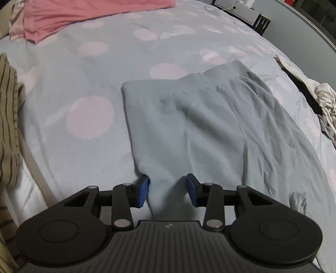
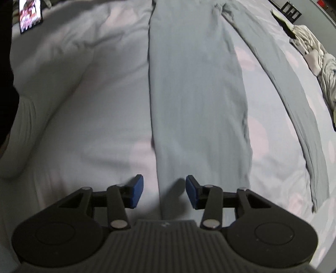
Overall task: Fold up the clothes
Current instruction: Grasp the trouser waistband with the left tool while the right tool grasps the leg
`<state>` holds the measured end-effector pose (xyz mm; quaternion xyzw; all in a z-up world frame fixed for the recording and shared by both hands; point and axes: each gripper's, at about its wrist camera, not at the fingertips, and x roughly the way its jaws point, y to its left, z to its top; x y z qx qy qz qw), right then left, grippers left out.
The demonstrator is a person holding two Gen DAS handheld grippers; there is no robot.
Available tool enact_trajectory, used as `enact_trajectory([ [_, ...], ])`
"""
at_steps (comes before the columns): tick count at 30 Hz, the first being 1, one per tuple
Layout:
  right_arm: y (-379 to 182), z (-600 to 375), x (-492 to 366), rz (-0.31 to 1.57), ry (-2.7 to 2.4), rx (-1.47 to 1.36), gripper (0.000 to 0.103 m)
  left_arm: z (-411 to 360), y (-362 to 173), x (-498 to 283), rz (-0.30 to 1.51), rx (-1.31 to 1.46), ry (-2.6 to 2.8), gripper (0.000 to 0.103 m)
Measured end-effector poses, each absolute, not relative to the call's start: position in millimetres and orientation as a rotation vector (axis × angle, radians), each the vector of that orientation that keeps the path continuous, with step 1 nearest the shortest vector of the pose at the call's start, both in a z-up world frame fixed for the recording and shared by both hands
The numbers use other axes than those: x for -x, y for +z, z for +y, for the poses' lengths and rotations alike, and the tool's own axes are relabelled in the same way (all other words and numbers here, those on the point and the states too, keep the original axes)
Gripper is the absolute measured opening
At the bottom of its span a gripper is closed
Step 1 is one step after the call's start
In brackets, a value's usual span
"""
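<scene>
Grey-blue leggings [image 1: 210, 117] lie flat on the dotted bed cover [image 1: 88, 69], waistband at the far end. In the left wrist view a ridge of their near edge is gathered between the blue pads of my left gripper [image 1: 168, 189], which presses in on it. In the right wrist view one long leg [image 2: 195, 94] runs toward the camera. Its left edge passes between the jaws of my right gripper [image 2: 164, 189], which stands open just above it, and neither pad presses the cloth. The other leg [image 2: 294, 100] lies to the right.
A pink garment [image 1: 84, 16] lies at the far left of the bed and a striped brown cloth [image 1: 8, 109] at the left edge. A crumpled pile of pale clothes [image 1: 323, 98] sits at the right edge, with a small grey sock [image 1: 298, 201] nearer. A white pillow [image 2: 42, 79] bulges on the left.
</scene>
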<state>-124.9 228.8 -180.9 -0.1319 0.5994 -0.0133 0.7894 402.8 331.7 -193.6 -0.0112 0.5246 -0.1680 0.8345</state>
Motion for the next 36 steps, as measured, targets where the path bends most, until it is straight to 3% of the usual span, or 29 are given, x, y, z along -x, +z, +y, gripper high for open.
enact_trajectory([
  [4,-197,227,139,1.324,-0.021,0.387,0.044,333,-198,-404,1.102,0.049,-0.342,0.028],
  [5,-198,225,142,1.326,-0.010,0.405,0.038,334,-198,-404,1.095,0.064,-0.340,0.024],
  [6,-199,225,144,1.321,0.010,0.422,0.024,336,-197,-403,1.086,0.076,-0.337,0.012],
  [7,-198,225,144,1.316,0.021,0.432,0.018,338,-196,-403,1.076,0.086,-0.335,0.004],
  [8,-196,224,144,1.309,0.023,0.440,0.007,339,-195,-403,1.068,0.096,-0.332,0.004],
  [12,-188,221,146,1.298,0.033,0.438,0.003,346,-188,-403,1.062,0.164,-0.327,0.003],
  [17,-176,216,147,1.296,0.033,0.413,0.003,343,-184,-405,1.059,0.125,-0.309,0.007],
  [22,-176,218,148,1.305,0.046,0.392,0.003,349,-191,-418,1.072,0.192,-0.220,0.032],
  [25,-179,215,146,1.307,0.046,0.373,0.003,353,-196,-430,1.073,0.219,-0.244,0.038],
  [27,-181,215,145,1.317,0.047,0.369,0.005,353,-199,-436,1.076,0.230,-0.261,0.038],
  [30,-185,218,143,1.334,0.065,0.388,0.009,350,-200,-442,1.080,0.226,-0.277,0.023],
  [31,-188,219,142,1.340,0.067,0.402,0.014,347,-199,-443,1.084,0.210,-0.277,0.020],
  [32,-191,219,141,1.344,0.065,0.421,0.033,343,-198,-443,1.086,0.192,-0.276,0.016],
  [33,-194,219,140,1.347,0.063,0.437,0.042,340,-196,-443,1.086,0.173,-0.276,0.012],
  [36,-196,220,137,1.350,0.069,0.452,0.041,335,-194,-444,1.094,0.145,-0.272,0.006],
])
